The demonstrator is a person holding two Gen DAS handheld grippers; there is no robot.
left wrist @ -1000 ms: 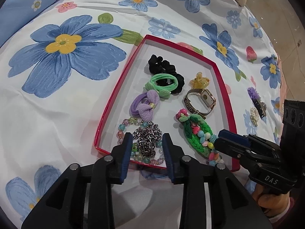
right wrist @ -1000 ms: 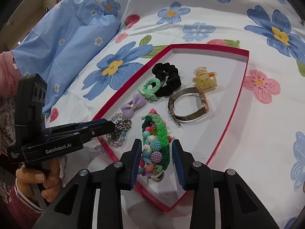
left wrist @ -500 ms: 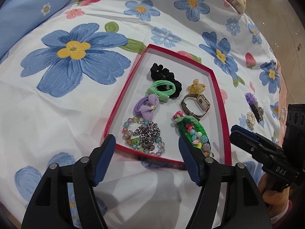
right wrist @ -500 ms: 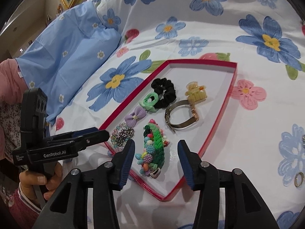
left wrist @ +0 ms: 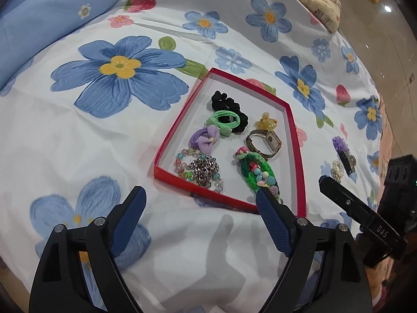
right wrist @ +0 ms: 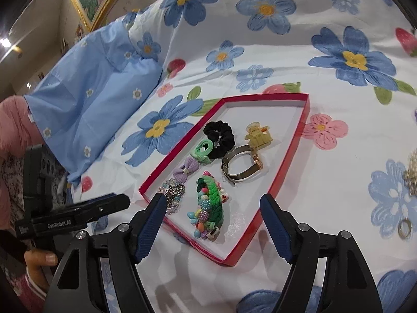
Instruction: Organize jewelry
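Note:
A red-rimmed tray [left wrist: 169, 140] on the flowered bedspread holds a bead-and-chain bracelet [left wrist: 203, 168], a green braided beaded piece [left wrist: 256, 170], a watch [left wrist: 264, 140], a yellow claw clip [left wrist: 265, 122] and hair ties. My left gripper [left wrist: 199, 191] hovers just short of the tray's near rim, its jaws opening wide and empty, with the bracelet beyond them. My right gripper [right wrist: 213, 198] hangs above the tray's near corner, its jaws also opening. The green braided piece [right wrist: 211, 203] lies loose on the tray floor [right wrist: 260, 120] under the gap, untouched.
A purple flower clip [left wrist: 341, 146] and a pearl piece [left wrist: 338, 168] lie on the bedspread right of the tray. A ring [right wrist: 405, 228] rests further out. A blue pillow [right wrist: 99, 99] sits to the left. A hand [right wrist: 39, 260] holds the left gripper's handle.
Both grippers let go and spread their jaws, the left off the bracelet, the right off the green braided piece. Both have pulled back and risen from the tray.

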